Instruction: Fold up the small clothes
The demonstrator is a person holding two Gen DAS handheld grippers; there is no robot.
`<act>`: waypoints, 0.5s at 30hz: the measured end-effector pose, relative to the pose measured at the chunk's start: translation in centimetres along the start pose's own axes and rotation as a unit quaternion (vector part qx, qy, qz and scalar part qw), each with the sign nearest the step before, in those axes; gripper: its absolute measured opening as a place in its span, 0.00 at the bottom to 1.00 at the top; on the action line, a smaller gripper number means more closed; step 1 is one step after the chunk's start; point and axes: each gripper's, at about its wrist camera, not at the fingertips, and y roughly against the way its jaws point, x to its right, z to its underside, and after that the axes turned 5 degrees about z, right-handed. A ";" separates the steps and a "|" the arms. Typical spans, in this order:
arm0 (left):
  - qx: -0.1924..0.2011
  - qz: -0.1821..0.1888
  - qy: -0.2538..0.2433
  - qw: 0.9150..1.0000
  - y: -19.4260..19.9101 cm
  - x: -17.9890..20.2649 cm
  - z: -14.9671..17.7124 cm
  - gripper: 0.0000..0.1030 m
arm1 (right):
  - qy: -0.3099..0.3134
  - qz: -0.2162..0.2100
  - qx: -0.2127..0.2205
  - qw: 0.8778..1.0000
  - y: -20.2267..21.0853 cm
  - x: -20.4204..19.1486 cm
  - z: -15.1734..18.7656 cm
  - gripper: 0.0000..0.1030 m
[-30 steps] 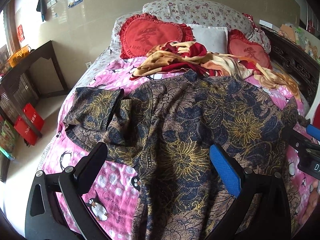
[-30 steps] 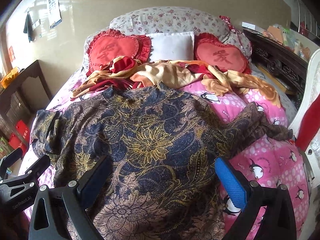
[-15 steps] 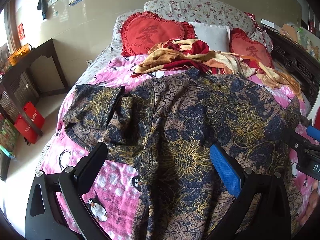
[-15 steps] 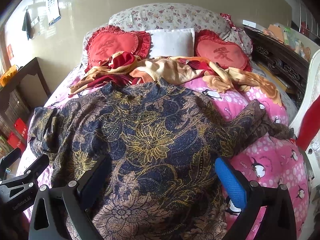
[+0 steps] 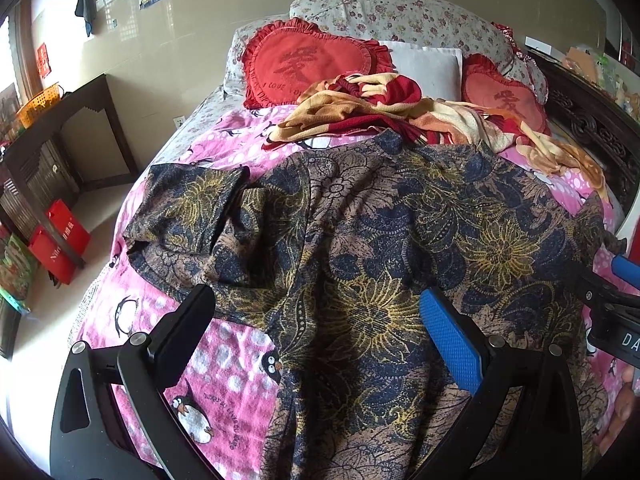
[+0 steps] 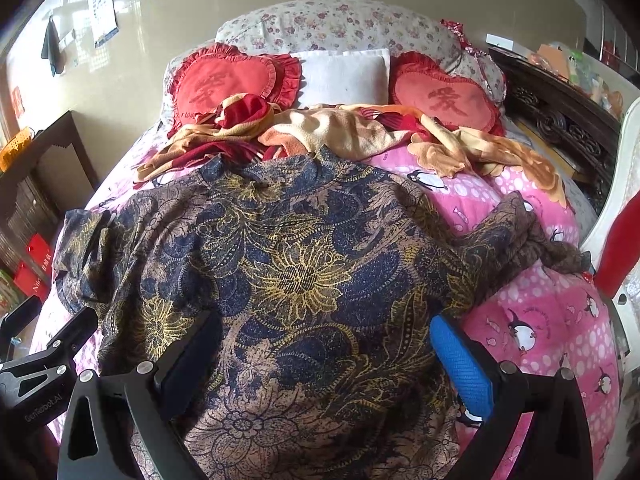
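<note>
1. A dark blue and tan floral-print shirt (image 5: 384,248) lies spread flat over the pink penguin-print bedspread (image 5: 224,348), its collar toward the head of the bed and its hem running off the foot edge under both cameras.
2. The left gripper (image 5: 320,332) hovers over the lower left part of the shirt with its jaws wide and nothing between them.
3. The right gripper (image 6: 324,348) hovers over the lower right part, jaws likewise wide and empty.
4. The shirt's left sleeve (image 5: 192,204) is bunched and doubled over itself near the left edge of the bed; the right sleeve (image 6: 532,236) trails in a crumpled twist toward the right edge.
5. A rumpled red and cream blanket (image 6: 320,132) lies touching the collar, just below two red heart-shaped cushions (image 6: 224,84).
6. Judged risks: folding now would likely trap the bunched left sleeve inside and leave a lump.
7. A pinch near the collar could catch the blanket as well, since the two touch.
8. Pulling the hem may drag the whole shirt off the foot edge, as the thin fabric probably slides easily on the bedspread.
</note>
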 end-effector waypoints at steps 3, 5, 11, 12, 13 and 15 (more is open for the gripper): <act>-0.002 0.000 0.001 1.000 -0.2 0.0 0.0 1.00 | 0.002 0.001 -0.004 1.000 -0.2 -0.1 0.1 1.00; -0.002 -0.001 0.001 1.000 -0.3 0.0 0.0 1.00 | 0.004 0.000 -0.006 1.000 -0.3 -0.3 0.1 1.00; -0.004 -0.001 0.002 1.000 -0.4 0.0 0.0 1.00 | 0.009 0.001 -0.009 1.000 -0.6 -0.6 0.1 1.00; -0.004 -0.001 0.003 1.000 -0.4 0.0 0.1 1.00 | 0.009 0.001 -0.010 1.000 -0.6 -0.7 0.1 1.00; -0.004 -0.001 0.003 1.000 -0.5 0.0 0.0 1.00 | 0.010 0.001 -0.011 1.000 -0.7 -0.7 0.1 1.00; -0.005 -0.002 0.004 1.000 -0.6 -0.1 0.0 1.00 | 0.010 0.001 -0.011 1.000 -0.8 -0.8 0.1 1.00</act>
